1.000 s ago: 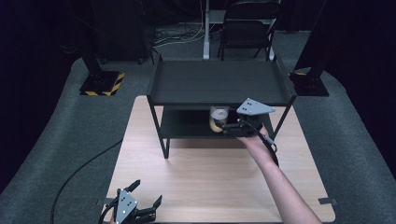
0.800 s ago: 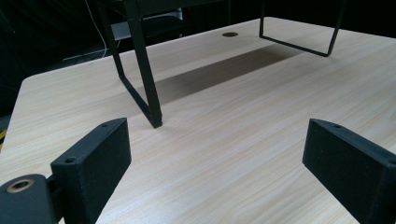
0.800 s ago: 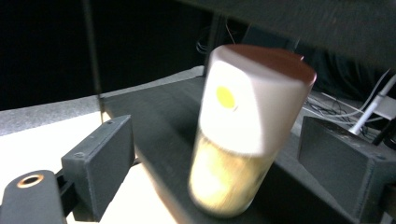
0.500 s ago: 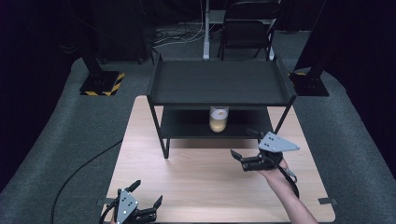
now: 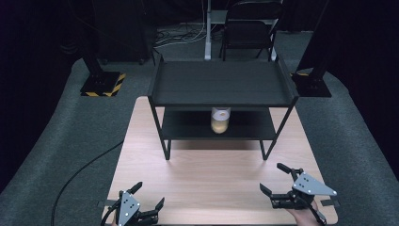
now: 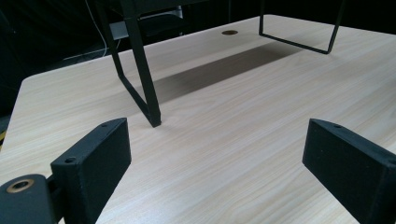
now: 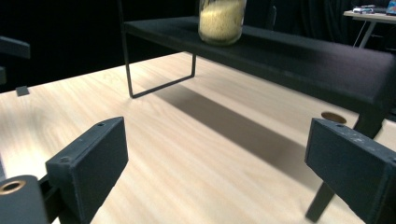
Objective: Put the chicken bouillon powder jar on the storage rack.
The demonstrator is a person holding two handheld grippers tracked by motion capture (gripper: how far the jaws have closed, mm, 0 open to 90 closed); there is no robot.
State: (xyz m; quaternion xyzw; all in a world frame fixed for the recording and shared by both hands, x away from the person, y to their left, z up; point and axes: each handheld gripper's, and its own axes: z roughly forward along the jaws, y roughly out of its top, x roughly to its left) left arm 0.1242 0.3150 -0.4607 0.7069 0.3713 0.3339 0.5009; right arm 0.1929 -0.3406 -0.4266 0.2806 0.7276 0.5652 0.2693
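A glass jar [image 5: 220, 120] of pale yellow grains stands upright on the lower shelf [image 5: 188, 126] of a black two-tier rack [image 5: 221, 84]. In the right gripper view the jar [image 7: 222, 21] is far ahead on that shelf. My right gripper [image 5: 273, 177] is held by a hand near the table's front right corner. It is open and holds nothing, and its jaws [image 7: 215, 154] stand wide apart over bare wood. My left gripper [image 5: 149, 194] sits at the front left edge, open too, with its jaws [image 6: 215, 154] spread and a rack leg [image 6: 142, 79] ahead.
The light wooden table [image 5: 216, 174] has free room between the rack and the front edge. A black cable [image 5: 80, 174] runs over the grey carpet at the left. Stand bases [image 5: 101, 82] [image 5: 313, 84] flank the rack, and a chair [image 5: 249, 28] stands behind.
My right gripper has drawn back from the jar on the lower shelf to the front right of the table, leaving the jar standing there. The left gripper has not moved.
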